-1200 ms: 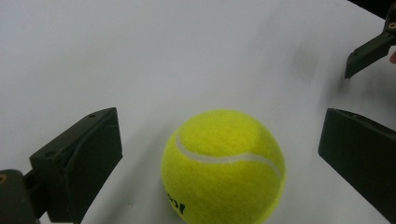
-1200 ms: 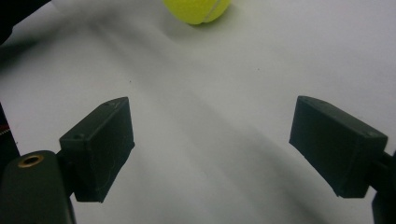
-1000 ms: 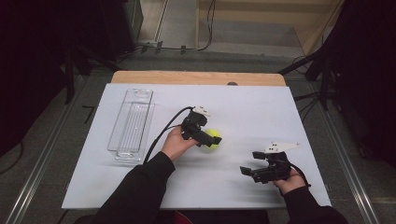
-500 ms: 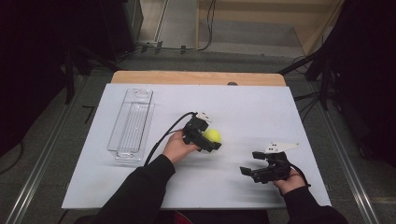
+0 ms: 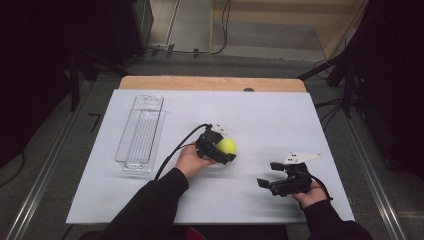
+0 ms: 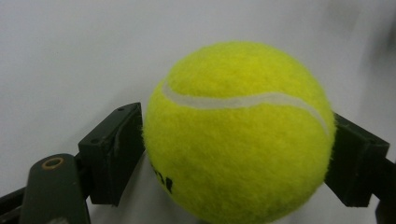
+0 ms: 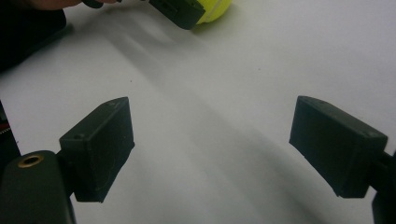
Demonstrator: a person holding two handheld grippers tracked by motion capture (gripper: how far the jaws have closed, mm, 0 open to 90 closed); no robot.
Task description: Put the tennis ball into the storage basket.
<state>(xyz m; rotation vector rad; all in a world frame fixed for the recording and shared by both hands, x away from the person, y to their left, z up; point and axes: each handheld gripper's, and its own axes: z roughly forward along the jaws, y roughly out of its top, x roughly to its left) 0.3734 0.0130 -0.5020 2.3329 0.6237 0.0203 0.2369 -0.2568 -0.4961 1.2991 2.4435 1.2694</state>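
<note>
A yellow-green tennis ball lies on the white table near its middle. My left gripper reaches it from the left. Its jaws have just been closing with the ball between them. In the left gripper view both pads press the sides of the ball. My right gripper rests near the front right of the table, open, with nothing between its jaws. At the top of the right gripper view are the ball and one black jaw of the left gripper.
A clear plastic tray lies lengthwise on the left part of the table. A wooden strip runs along the far edge. Bare white surface stretches between the two grippers and at the back right.
The left gripper's jaws have closed from wide apart onto the tennis ball, and hand and ball have shifted slightly away from me. The right gripper has not moved.
</note>
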